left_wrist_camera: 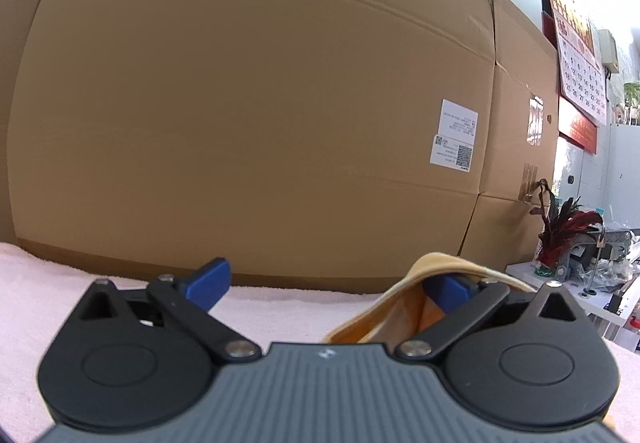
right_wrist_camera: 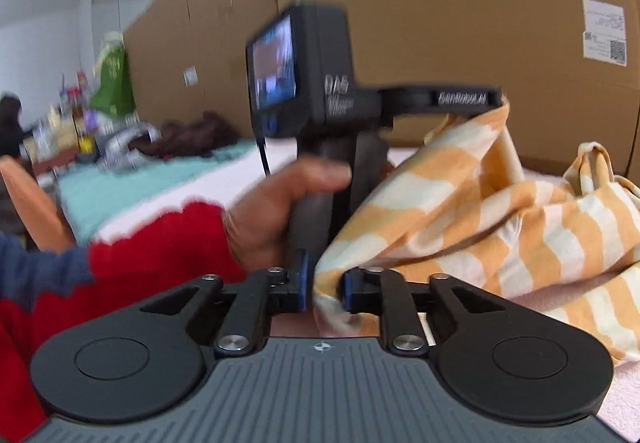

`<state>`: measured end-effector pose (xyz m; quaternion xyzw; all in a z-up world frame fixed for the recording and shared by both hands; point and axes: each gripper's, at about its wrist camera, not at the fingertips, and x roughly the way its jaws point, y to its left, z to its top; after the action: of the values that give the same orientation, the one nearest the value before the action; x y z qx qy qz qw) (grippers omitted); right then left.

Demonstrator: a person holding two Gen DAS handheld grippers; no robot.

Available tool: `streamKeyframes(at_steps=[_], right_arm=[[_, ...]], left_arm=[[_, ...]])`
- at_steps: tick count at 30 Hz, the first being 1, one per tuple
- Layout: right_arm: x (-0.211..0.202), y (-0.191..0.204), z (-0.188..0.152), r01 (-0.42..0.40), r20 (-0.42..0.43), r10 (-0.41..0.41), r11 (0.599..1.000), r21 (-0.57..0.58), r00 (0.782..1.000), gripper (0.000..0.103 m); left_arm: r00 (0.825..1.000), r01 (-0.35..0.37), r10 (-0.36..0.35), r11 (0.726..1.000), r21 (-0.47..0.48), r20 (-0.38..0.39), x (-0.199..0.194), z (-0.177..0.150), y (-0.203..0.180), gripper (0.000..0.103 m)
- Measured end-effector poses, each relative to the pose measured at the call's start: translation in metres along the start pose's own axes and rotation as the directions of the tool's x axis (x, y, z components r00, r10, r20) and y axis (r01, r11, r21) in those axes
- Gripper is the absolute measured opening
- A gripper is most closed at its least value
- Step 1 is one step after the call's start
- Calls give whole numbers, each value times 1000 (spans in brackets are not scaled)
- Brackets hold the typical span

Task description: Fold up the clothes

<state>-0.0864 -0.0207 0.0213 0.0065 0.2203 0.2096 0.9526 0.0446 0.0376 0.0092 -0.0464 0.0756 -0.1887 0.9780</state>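
Garment: orange-and-cream striped cloth (right_wrist_camera: 500, 227), bunched and rumpled, lying on the pale pink towel-like surface (right_wrist_camera: 560, 383) in front of the cardboard boxes; 1 part lifted up toward the other gripper, 1 edge drawn down between the right fingers.
Garment in left wrist view: a fold of the same cloth (left_wrist_camera: 404, 307) draped over the right-hand blue pad, cream edge uppermost.
Right gripper (right_wrist_camera: 324, 291): jaws drawn close on a bunched edge of the cloth, blue pads pressing it from both sides, a narrow gap filled by fabric.
Left gripper (left_wrist_camera: 332, 283): jaws spread wide, 2 blue pads well apart; cloth hanging over 1 pad only, not pinched between them.
Left gripper in right wrist view: black handheld body (right_wrist_camera: 320, 83) with a small lit screen, blurred, its front arm touching the lifted part of the cloth.
Hand (right_wrist_camera: 276, 211): wrapped around the grip of that handheld unit, red sleeve (right_wrist_camera: 160, 243) at the wrist.
Surface: pink towel (left_wrist_camera: 48, 283) under both grippers; teal cloth (right_wrist_camera: 120, 191) further off to the left.
Backdrop: tall cardboard boxes (left_wrist_camera: 260, 103) close behind, white label (left_wrist_camera: 454, 137) on 1 face.
Far right in left wrist view: wall calendar (left_wrist_camera: 580, 63), red-leaved plant (left_wrist_camera: 560, 227) on a white shelf, clutter too small to tell.
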Motion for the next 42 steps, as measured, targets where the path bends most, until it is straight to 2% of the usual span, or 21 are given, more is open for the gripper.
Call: streamKeyframes(at_steps=[3,4,5,7,9,12,15,19,22,27,29,30,31,33,34,36,37,39,40,41,42], right_arm=[[-14,-10,-2,4,20,-4,1000,28,1000,32],[-21,-15,-2,14,41,-16,999,43,999,39],[-30,-22,-2,40,71,-45,997,68,996,42],[-48,-36,-1,98,127,-114,987,124,985,59],[-59,-55,-5,199,149,-234,955,221,961,66],[-62,-86,-11,318,91,-372,877,362,924,64],[-52,-108,-17,350,17,-402,817,457,916,58],[-39,-119,-11,389,3,-438,801,455,899,59],[-29,-128,5,458,-5,-506,776,435,863,63],[-10,-169,12,527,-106,-553,694,490,826,63],[-4,-179,7,515,-129,-532,684,517,837,48],[-3,-181,4,491,-130,-507,689,533,852,18],[-4,-183,1,466,-125,-485,688,556,866,5],[-13,-182,-4,435,-92,-478,682,588,874,5],[-20,-179,-6,424,-65,-486,680,597,871,5],[-41,-167,-8,407,2,-507,694,594,862,5],[-53,-162,-10,398,34,-514,704,588,857,5],[-74,-155,-13,394,73,-522,722,569,850,4],[-84,-151,-15,395,86,-525,729,560,847,4],[-92,-148,-16,388,96,-513,746,541,853,4],[-95,-143,-16,365,96,-470,784,502,877,4]], left_arm=[[999,-49,49,999,-3,-13,3,0,5,102],[997,-70,70,998,-1,-21,5,0,6,102],[996,-90,90,996,0,-30,6,-1,8,102],[991,-126,126,992,3,-47,8,-2,11,102],[988,-138,138,990,5,-70,3,-3,13,102],[983,-148,148,989,9,-107,-6,-3,15,102],[977,-159,159,987,13,-144,-15,-4,18,102],[966,-172,173,985,20,-192,-26,-4,21,102],[958,-132,141,990,51,-249,-45,-7,26,102],[943,-12,32,998,64,-331,-75,-20,30,101],[936,29,0,996,79,-352,-79,-27,23,98],[932,49,-14,995,88,-362,-81,-31,19,97],[929,65,-29,994,85,-369,-80,-34,16,97],[920,100,-70,993,57,-386,-76,-37,11,91],[911,124,-101,992,31,-400,-74,-39,10,83],[887,186,-185,982,-41,-423,-70,-42,9,63],[873,218,-229,973,-75,-432,-68,-43,8,49],[866,254,-262,964,-78,-425,-69,-45,4,48],[865,268,-274,961,-73,-420,-70,-46,2,42],[864,279,-282,958,-71,-417,-71,-47,1,34],[863,286,-289,956,-69,-414,-72,-47,1,30]])
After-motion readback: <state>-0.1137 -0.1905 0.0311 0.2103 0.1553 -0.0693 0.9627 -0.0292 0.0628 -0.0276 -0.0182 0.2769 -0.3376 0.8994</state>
